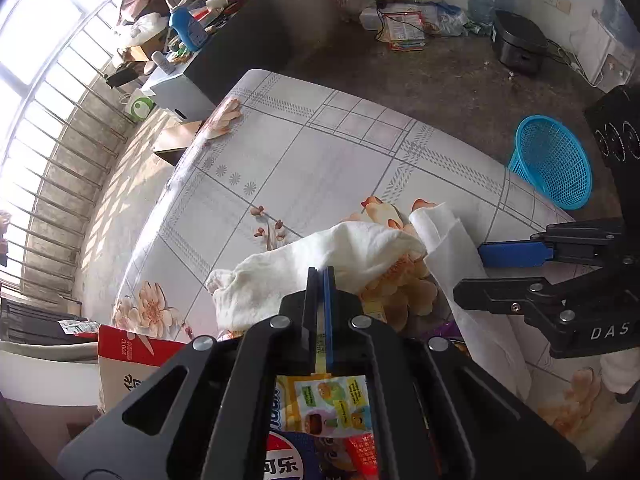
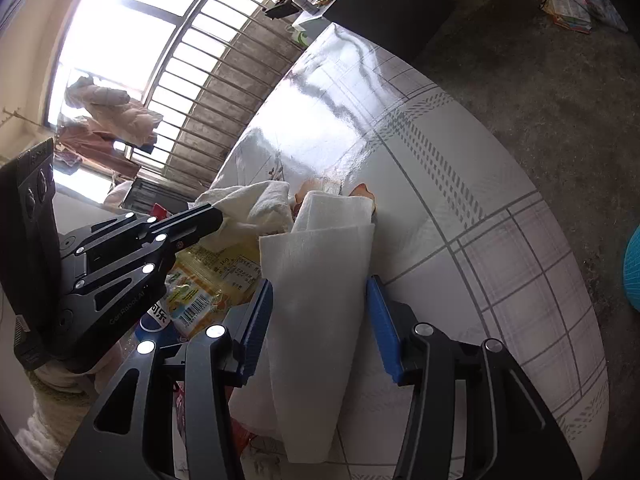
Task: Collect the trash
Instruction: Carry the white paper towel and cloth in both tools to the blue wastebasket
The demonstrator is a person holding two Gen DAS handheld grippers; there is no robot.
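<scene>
A crumpled white tissue [image 1: 340, 252] [image 2: 256, 204] lies on the flowered table [image 1: 320, 152]. My left gripper [image 1: 320, 274] [image 2: 218, 214] is shut, its tips pinched into the tissue's near edge. A folded paper towel [image 1: 452, 264] [image 2: 320, 280] lies to its right, running between the blue pads of my right gripper [image 2: 320, 284] [image 1: 472, 272]. Those jaws stand open, each pad just beside an edge of the towel. A yellow snack wrapper [image 1: 332, 404] [image 2: 216, 276] and a blue cola label [image 1: 280, 464] lie under the left gripper.
A red and white carton [image 1: 128, 356] stands at the table's near left edge. A blue mesh basket [image 1: 552, 160] [image 2: 634, 268] sits on the floor off the right side. A black cooker [image 1: 518, 46], a water jug and papers are on the far floor. A cream sleeve [image 2: 52, 412] shows behind the left gripper.
</scene>
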